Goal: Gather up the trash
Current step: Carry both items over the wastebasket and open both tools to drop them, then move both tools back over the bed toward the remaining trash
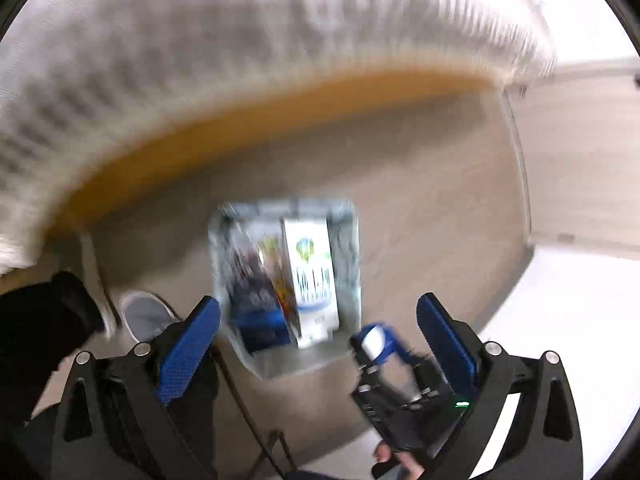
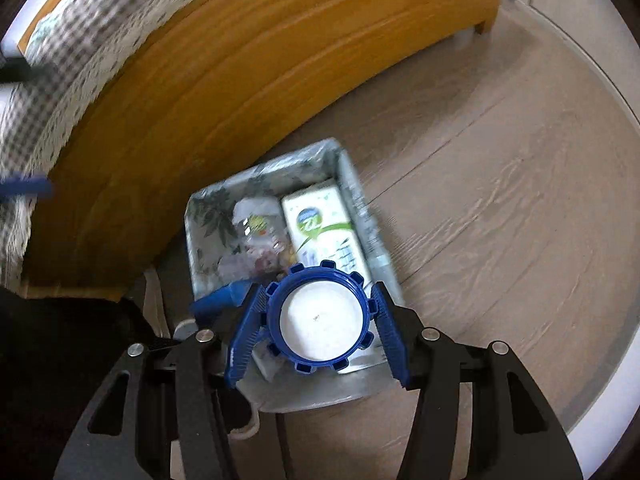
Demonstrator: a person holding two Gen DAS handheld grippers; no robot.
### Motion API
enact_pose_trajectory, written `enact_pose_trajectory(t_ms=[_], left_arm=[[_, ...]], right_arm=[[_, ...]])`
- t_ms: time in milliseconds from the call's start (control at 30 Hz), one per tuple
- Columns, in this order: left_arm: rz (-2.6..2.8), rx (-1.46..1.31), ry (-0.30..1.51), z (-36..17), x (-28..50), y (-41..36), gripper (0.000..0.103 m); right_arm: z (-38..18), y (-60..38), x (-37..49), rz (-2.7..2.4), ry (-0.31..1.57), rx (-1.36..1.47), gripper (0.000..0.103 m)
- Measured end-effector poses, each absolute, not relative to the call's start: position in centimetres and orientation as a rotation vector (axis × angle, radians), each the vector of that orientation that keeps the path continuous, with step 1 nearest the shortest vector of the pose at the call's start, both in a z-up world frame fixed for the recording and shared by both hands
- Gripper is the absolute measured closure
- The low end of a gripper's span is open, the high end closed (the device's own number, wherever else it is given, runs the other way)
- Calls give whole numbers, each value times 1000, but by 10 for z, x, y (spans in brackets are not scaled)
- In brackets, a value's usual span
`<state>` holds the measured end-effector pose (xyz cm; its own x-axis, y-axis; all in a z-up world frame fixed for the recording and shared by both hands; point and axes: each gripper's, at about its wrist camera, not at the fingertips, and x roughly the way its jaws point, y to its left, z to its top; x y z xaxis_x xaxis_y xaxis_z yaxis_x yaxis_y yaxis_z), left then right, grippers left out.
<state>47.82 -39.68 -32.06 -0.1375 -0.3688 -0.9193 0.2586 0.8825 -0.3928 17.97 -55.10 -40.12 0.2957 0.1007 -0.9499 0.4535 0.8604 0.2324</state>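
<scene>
Two grippers w/ blue pads, both over the bin. Nearest in the right wrist view, the right gripper (image 2: 318,322) is clamped on a blue cap (image 2: 318,316), a round screw lid w/ notched rim and white inside, one pad on each side of the rim, held just above the near end of the bin (image 2: 208,216). Cap looks like light, stiff plastic; the notches give the pads some bite, so a rim-to-rim pinch as now seems the sound hold, though smooth plastic could slip if the squeeze eases. Probably won't break on a drop. The left gripper (image 1: 318,340) has its fingers spread wide w/ nothing between them, above the same bin; view is badly smeared. Past the cap, inside the bin: a white carton (image 2: 324,232) w/ green print lying along the right wall, crumpled wrappers (image 2: 260,240) beside it on the left, something blue (image 2: 224,298) at the near left corner, can't tell what. Bin has a grey leaf-pattern liner and stands on the wood-look floor (image 2: 500,200). Behind it, an orange wooden bed frame (image 2: 240,80), close to the bin's far side, w/ checked bedding (image 2: 52,80) on top. A grey shoe (image 1: 144,314) shows left of the bin in the left wrist view.
</scene>
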Motion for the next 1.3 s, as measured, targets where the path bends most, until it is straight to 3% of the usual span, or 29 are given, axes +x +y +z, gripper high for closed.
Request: enact_pose_trajectory(t_ms=[200, 300, 367, 900, 1167, 1300], left_arm=[[-648, -98, 1515, -268, 488, -386, 7], [-648, -124, 1531, -267, 488, -377, 7], [-637, -134, 1546, -277, 486, -371, 7], [-684, -168, 1524, -273, 485, -359, 7], [-708, -93, 1208, -201, 511, -321, 7], [-629, -97, 1099, -177, 550, -280, 7]], right_arm=[[-414, -524, 195, -175, 1301, 510, 49], [-416, -521, 206, -165, 1301, 530, 48], [-417, -520, 214, -180, 1304, 515, 36], [-383, -537, 210, -306, 1284, 497, 35], [-312, -541, 240, -329, 1141, 393, 35], [-261, -528, 286, -278, 1029, 288, 29]])
